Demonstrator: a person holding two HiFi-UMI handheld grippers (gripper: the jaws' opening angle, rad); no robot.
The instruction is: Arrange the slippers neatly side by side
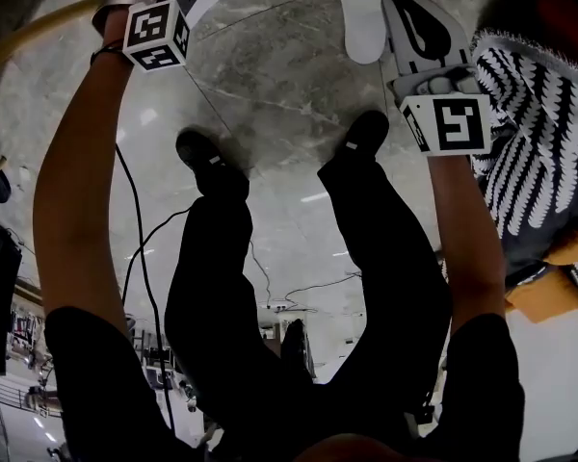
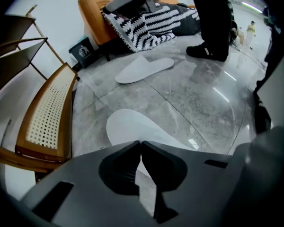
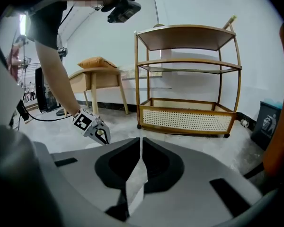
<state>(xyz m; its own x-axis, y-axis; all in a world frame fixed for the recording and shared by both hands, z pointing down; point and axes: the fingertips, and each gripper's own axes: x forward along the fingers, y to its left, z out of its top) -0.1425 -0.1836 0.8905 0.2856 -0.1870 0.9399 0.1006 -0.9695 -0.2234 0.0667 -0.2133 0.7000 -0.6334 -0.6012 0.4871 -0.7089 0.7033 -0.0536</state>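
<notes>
left gripper (image 2: 141,144) pinched shut on the edge of the near slipper (image 2: 132,126); far slipper (image 2: 144,69) lies flat, well apart, toward the chair (image 2: 91,14). right gripper (image 3: 141,139) closed, empty. these look light and floppy, so grip the sole's rim.

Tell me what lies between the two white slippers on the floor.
Only bare grey marble floor between the near slipper and the far slipper; the left gripper view shows that stretch.

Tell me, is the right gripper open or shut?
Shut: in its own view, the right gripper has its two jaws meeting at the tips.
</notes>
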